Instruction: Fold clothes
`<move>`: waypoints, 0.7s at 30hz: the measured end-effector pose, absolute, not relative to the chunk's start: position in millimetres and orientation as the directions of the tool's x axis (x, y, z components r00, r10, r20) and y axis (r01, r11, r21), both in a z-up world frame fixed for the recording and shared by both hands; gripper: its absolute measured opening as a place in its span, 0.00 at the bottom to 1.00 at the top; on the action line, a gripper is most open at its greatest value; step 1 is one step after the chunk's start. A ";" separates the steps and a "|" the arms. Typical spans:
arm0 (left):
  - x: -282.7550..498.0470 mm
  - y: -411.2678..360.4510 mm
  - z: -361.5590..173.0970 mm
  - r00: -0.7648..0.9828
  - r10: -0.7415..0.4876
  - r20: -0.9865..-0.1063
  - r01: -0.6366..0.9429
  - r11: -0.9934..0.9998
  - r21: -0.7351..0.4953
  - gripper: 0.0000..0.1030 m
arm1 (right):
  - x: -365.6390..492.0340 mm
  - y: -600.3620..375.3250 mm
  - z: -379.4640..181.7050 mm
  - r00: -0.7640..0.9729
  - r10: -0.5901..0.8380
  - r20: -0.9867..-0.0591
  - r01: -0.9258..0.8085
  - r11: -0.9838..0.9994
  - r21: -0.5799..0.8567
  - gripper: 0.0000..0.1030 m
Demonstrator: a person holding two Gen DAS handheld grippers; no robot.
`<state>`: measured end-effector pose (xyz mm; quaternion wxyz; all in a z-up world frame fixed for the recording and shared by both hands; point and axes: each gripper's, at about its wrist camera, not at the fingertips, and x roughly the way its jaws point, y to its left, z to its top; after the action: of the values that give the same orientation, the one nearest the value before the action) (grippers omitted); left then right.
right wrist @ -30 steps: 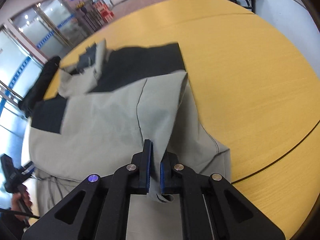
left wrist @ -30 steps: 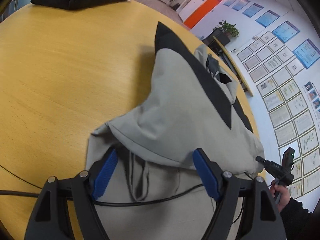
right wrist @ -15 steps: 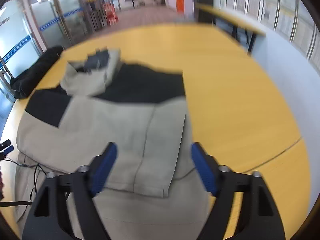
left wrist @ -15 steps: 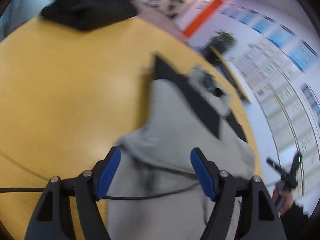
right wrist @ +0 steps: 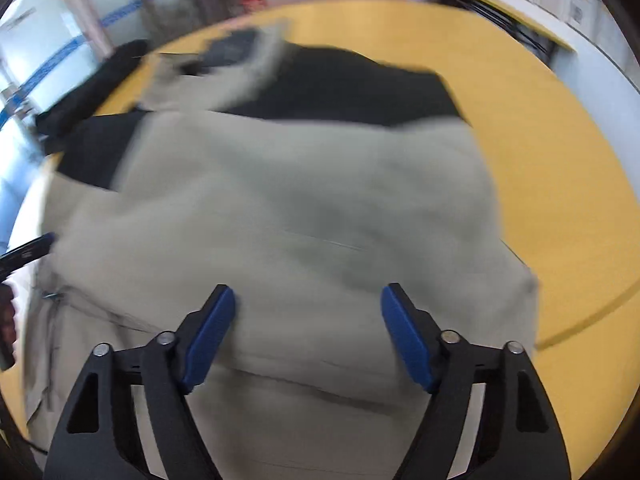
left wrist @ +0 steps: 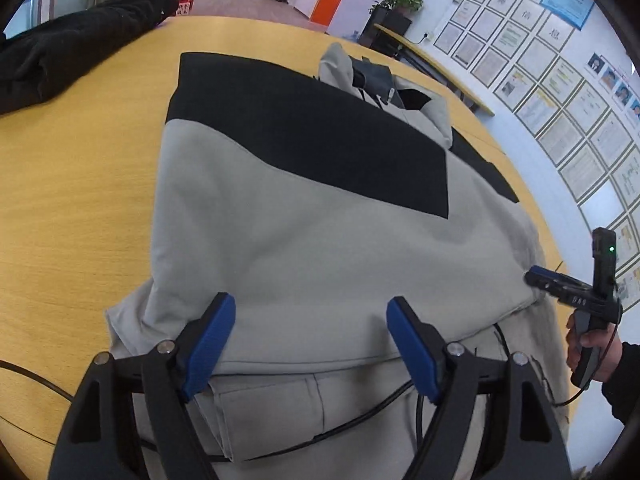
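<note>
— Garments on the table (left wrist: 72,184): how many?

— Two. One grey-and-black jacket (left wrist: 304,208) lies spread across the yellow wooden top, both sleeves folded in over its body, hood (left wrist: 424,100) at the far end. One dark bundle of cloth (left wrist: 68,52) sits well apart from the jacket, beyond its far left corner.

— And the grippers?

— Two, each with two blue pads. The left gripper (left wrist: 310,344) hovers over the jacket's near hem, fingers spread wide, nothing between them. The right gripper (right wrist: 306,334) is likewise over the near part of the jacket, fingers released and empty. From the left view the right one shows again at the jacket's right edge, a hand (left wrist: 588,344) wrapped round its handle.

— Is either touching the fabric?

— Hard to say; the right view is smeared with motion blur, so contact can't be judged there.

— Anything else on the jacket?

— One thin black cable (left wrist: 360,420) crosses its near end, under the left gripper.
</note>
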<state>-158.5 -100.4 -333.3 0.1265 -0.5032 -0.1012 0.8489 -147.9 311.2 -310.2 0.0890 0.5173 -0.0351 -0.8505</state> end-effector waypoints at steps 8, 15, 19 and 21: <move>-147.7 -100.5 -312.1 -0.499 0.357 -0.790 -0.113 -0.930 -0.349 0.87 | -94.5 375.1 -227.3 -0.628 -0.170 -0.760 -0.002 -0.976 0.219 0.86; -140.1 -126.7 -320.4 -0.491 0.333 -0.805 -0.083 -0.938 -0.337 0.87 | -107.0 320.8 -232.1 -0.602 -0.286 -0.746 0.185 -0.958 0.219 0.95; -146.3 -126.0 -332.4 -0.486 0.296 -0.822 -0.071 -0.951 -0.301 0.86 | -156.8 307.1 -284.5 -0.514 -0.322 -0.795 0.167 -0.947 0.275 0.90; -144.3 -131.2 -332.7 -0.499 0.288 -0.817 -0.032 -0.949 -0.315 0.82 | -167.6 324.1 -307.9 -0.489 -0.293 -0.822 0.089 -0.954 0.287 0.83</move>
<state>-144.3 -131.2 -332.7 0.0935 -0.4918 -0.1304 0.8558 -167.6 324.1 -307.9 0.1114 0.4930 -0.1035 -0.8566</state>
